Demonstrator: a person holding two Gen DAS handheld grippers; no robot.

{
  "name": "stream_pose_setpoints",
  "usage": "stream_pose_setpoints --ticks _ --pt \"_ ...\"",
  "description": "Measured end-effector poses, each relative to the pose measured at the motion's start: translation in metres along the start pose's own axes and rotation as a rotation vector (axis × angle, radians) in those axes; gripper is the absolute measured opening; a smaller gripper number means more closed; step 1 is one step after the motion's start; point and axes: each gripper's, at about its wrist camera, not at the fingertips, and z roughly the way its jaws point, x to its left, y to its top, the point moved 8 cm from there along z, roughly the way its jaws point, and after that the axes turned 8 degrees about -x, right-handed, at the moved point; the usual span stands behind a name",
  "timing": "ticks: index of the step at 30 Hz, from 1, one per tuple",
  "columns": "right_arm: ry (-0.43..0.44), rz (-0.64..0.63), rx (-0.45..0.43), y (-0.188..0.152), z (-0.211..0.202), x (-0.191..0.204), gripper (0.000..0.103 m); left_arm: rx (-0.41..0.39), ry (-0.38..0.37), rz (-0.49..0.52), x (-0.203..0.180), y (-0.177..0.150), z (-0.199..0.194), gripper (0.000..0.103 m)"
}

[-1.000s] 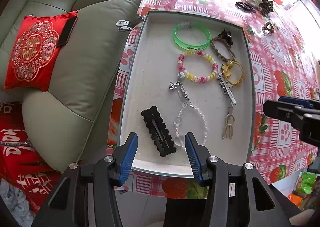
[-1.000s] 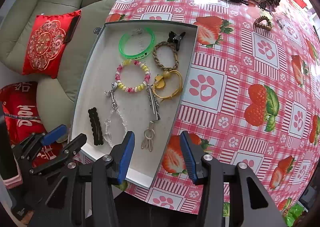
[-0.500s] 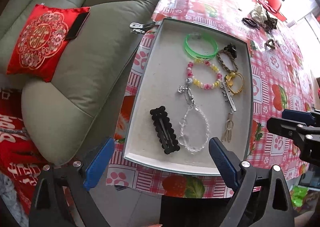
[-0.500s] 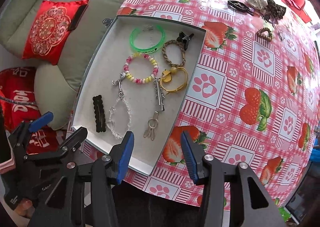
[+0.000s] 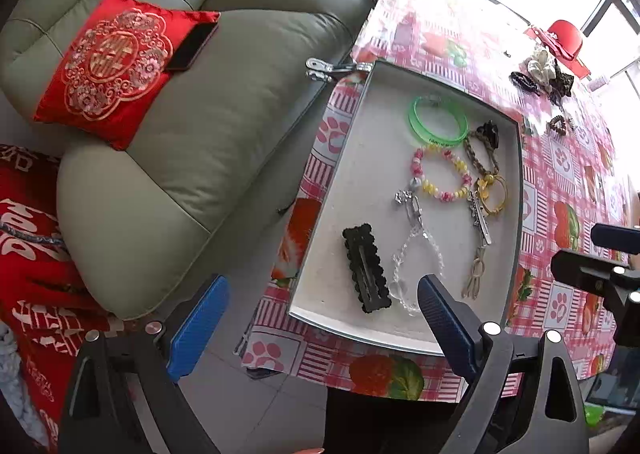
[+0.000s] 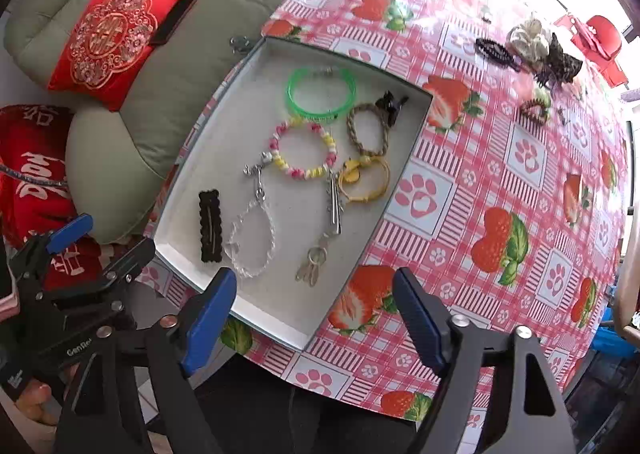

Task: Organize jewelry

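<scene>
A grey-green leather sofa (image 5: 168,142) is seen beside a round table covered by a pink checked oilcloth printed with strawberries and paw marks (image 6: 500,182); a red embroidered square cushion (image 5: 116,62) is propped on the sofa, with a dark phone (image 5: 192,46) lying at its edge; a shallow rectangular grey tray with a pale lining (image 6: 248,302) is set on the table edge nearest the sofa.

The left gripper (image 5: 322,318) is held above the tray's near corner, its blue-padded fingers (image 5: 198,328) spread wide with nothing between them; the right gripper (image 6: 314,314) is held over the tray's near rim, its fingers likewise parted and empty.

Inside the tray the jewelry is laid out apart or lightly overlapping: a translucent green plastic bangle (image 6: 320,94) at the far end; a pink-and-yellow beaded bracelet (image 6: 304,150) just beside it; a brown braided cord bracelet (image 6: 366,130) touching a small black claw clip (image 6: 392,104); a yellow cord bracelet with a yellow charm (image 6: 366,178); a clear crystal bead bracelet with a silver clasp (image 6: 252,234); a black scalloped snap hair clip (image 6: 210,226) nearest the left gripper; a silver bar clip with a ringed pendant (image 6: 334,206).

Beyond the tray, at the far side of the table, a loose cluster of hair accessories (image 6: 528,46) and a red hat-shaped object (image 6: 600,36) are seen.
</scene>
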Motion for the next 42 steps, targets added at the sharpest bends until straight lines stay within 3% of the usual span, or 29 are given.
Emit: stream_pose_setpoints --ticks 3,6,8,26,42 --pt "-0.004 0.005 -0.029 0.006 -0.006 0.002 0.092 -0.004 0.006 0.012 0.000 0.005 -0.004 0.100" --pt "-0.013 0.015 -0.065 0.012 -0.013 0.001 0.094 -0.004 -0.010 0.018 -0.004 0.010 -0.007 0.100" --pt "-0.007 0.030 -0.073 0.014 -0.015 0.000 0.103 -0.004 -0.014 0.024 -0.006 0.013 -0.009 0.100" --pt "-0.026 0.146 -0.160 0.014 -0.050 -0.031 0.103 -0.035 0.006 0.163 -0.040 0.037 -0.042 0.100" --pt "-0.088 0.139 -0.239 0.019 -0.081 -0.042 0.103 -0.063 -0.013 0.242 -0.064 0.050 -0.066 0.100"
